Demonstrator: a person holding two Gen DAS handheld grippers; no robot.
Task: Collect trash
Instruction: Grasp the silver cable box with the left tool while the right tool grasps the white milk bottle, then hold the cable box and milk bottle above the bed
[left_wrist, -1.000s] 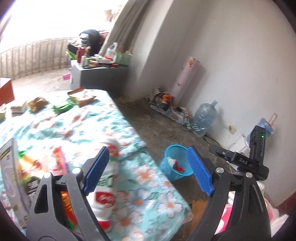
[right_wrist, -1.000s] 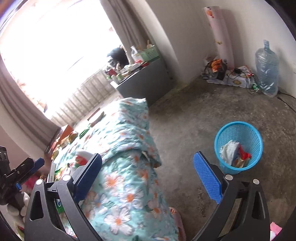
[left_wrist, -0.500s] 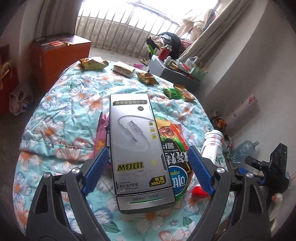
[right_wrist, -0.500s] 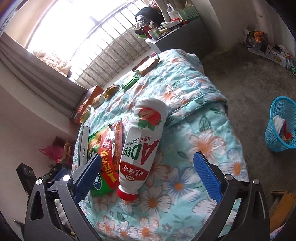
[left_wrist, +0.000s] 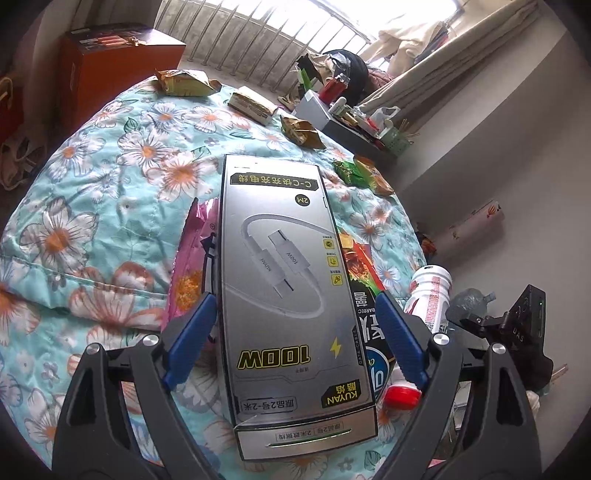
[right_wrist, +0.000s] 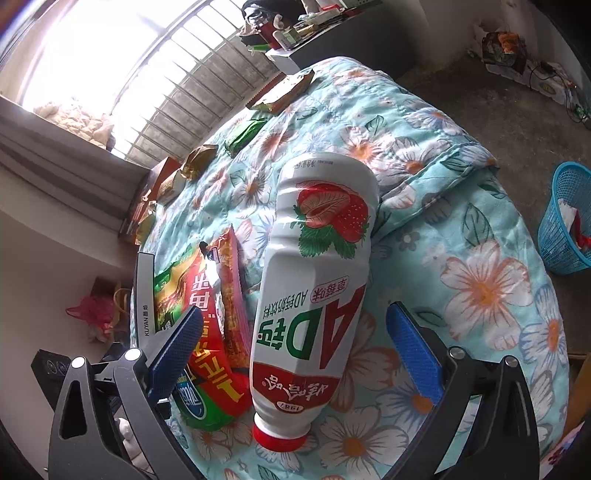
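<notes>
A silver cable box lies flat on the floral bedspread, between the wide-open jaws of my left gripper, which hovers over its near end without touching. A white strawberry drink bottle with a red cap lies on the bedspread between the open jaws of my right gripper. Red and green snack bags lie left of the bottle, partly under the box. The bottle also shows in the left wrist view.
Several snack wrappers lie along the bed's far edge. A blue mesh trash basket with litter stands on the floor right of the bed. An orange cabinet stands at the far left, a cluttered grey shelf by the window.
Both grippers swung from facing the floor and basket to facing the bed, then moved closer over it. The box and the bottle now sit larger between the open jaws.
</notes>
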